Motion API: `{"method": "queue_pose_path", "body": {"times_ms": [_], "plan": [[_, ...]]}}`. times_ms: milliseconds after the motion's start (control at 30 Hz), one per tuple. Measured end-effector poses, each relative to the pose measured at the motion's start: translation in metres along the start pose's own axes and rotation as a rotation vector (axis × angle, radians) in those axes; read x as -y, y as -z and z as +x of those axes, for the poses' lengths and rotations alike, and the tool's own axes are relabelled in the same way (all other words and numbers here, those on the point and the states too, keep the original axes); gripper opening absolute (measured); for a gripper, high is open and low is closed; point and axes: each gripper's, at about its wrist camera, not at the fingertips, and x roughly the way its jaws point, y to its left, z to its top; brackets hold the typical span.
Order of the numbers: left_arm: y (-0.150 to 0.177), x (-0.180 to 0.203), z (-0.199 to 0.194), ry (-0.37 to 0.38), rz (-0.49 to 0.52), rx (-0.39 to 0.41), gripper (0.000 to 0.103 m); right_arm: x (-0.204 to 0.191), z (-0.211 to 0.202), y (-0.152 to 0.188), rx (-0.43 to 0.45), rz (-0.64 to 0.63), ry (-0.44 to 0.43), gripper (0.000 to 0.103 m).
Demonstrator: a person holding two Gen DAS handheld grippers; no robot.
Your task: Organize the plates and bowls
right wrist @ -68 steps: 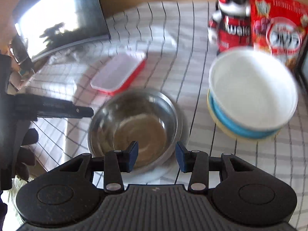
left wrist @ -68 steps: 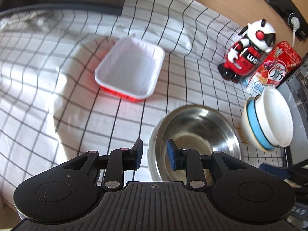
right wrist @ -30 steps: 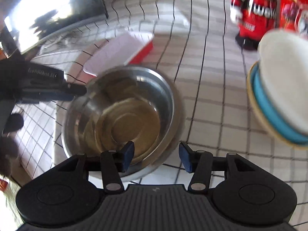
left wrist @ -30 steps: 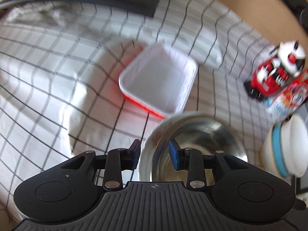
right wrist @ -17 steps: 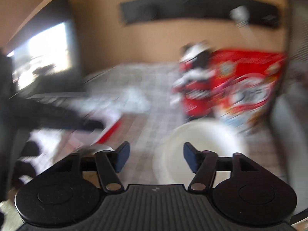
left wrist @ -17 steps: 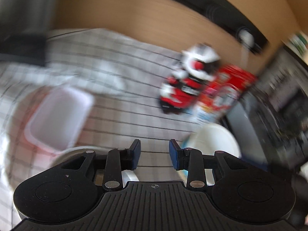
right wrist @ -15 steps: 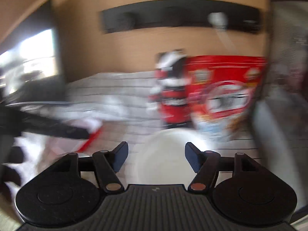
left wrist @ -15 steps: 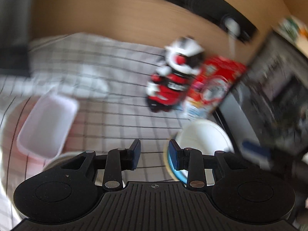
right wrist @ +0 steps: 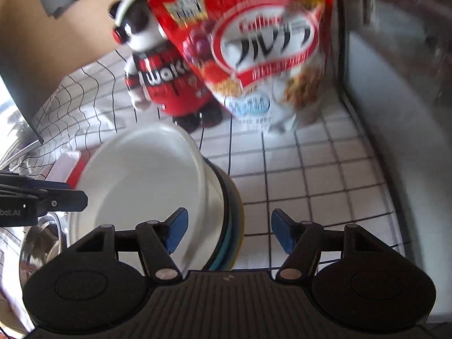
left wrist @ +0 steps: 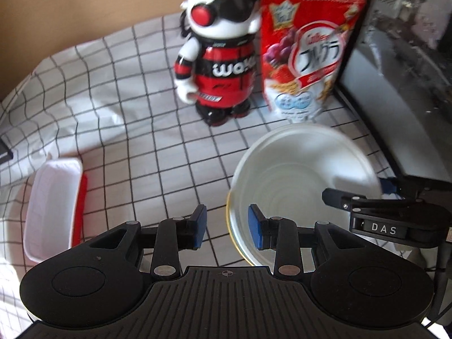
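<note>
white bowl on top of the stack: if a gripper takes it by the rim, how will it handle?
The white bowl looks thin-walled and glossy, so probably light and a bit slippery. It sits nested in the blue and yellow bowls, so lifting may drag those along. Its rim looks wide and rigid, likely pinchable.

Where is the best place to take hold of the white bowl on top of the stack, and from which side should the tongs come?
Probably by the rim of the white bowl, from above. It sits nested in a blue bowl and a yellow one, so its wall is mostly hidden; only the thin lip stands free. The open right tongs already straddle the near right edge, one pad inside, one outside.
</note>
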Motion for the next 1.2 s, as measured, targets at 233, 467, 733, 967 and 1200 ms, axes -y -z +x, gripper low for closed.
{"method": "queue_pose_path", "body": {"times_ms": [233, 467, 733, 967, 1200], "plan": [[-0.006, -0.007, 0.012, 0.017, -0.051, -0.101, 0.037, 0.001, 0.026, 0.001, -0.061, 0.011, -0.090, 0.066], [-0.007, -0.009, 0.028, 0.047, -0.076, -0.150, 0.039, 0.001, 0.039, 0.001, -0.121, 0.028, -0.179, 0.066], [-0.009, -0.010, 0.039, 0.052, -0.107, -0.180, 0.040, 0.002, 0.040, 0.006, -0.148, 0.054, -0.194, 0.063], [-0.011, -0.016, 0.054, 0.095, -0.159, -0.214, 0.037, 0.006, 0.040, 0.003, -0.132, 0.079, -0.156, 0.059], [-0.013, -0.010, 0.066, 0.139, -0.176, -0.248, 0.038, 0.010, 0.042, 0.005, -0.155, 0.110, -0.195, 0.052]]}}
